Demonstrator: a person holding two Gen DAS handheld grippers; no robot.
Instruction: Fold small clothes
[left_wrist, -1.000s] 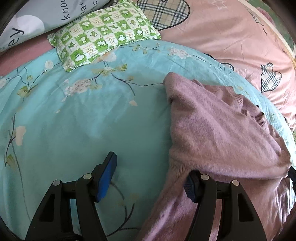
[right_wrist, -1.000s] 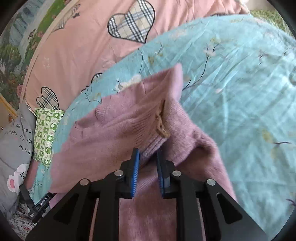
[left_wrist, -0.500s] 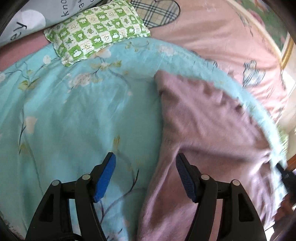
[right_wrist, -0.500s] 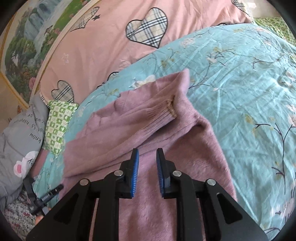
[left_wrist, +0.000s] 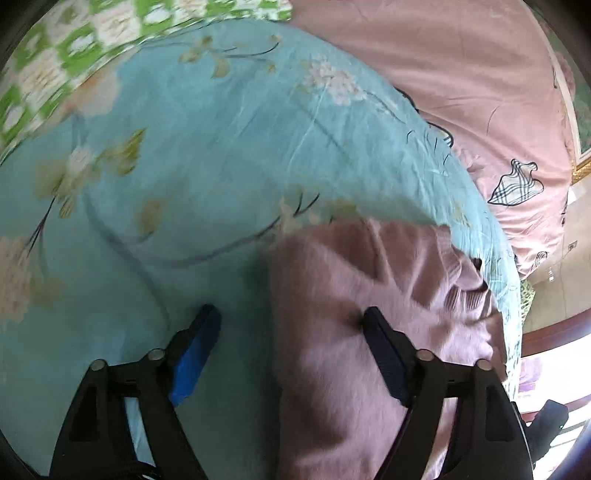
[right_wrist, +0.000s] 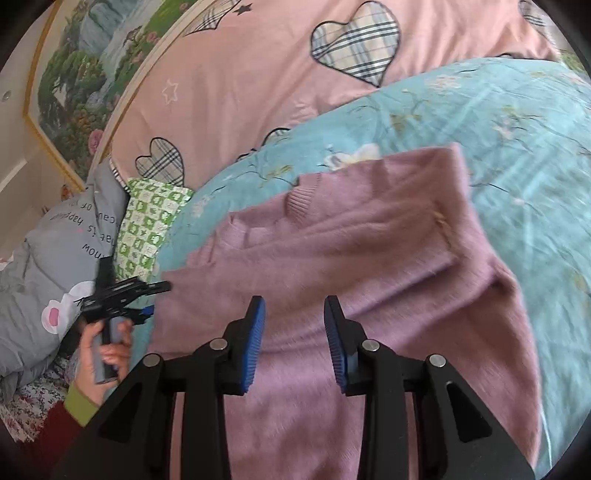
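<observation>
Both empty: left tongs (left_wrist: 291, 354) wide, right tongs (right_wrist: 294, 343) narrow, just opening, releasing folded sweater (right_wrist: 369, 258) toward twelve o'clock.

One mauve sweater (right_wrist: 369, 258). One turquoise floral quilt (left_wrist: 184, 184). One pink heart-print cover (right_wrist: 258, 81). One green checked pillow (right_wrist: 147, 225). One grey pillow (right_wrist: 44, 258). Two grippers: left gripper (left_wrist: 288, 325), right gripper (right_wrist: 294, 314).

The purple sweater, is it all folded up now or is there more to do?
Partly. The purple sweater lies on the blue flowery quilt with one part already folded across its top. Nothing is held now: the right gripper has just been opening, its fingers apart above the knit, and the left gripper has been opening wide at the sweater's edge. The lower part still stretches out long, so more folding seems left.
</observation>
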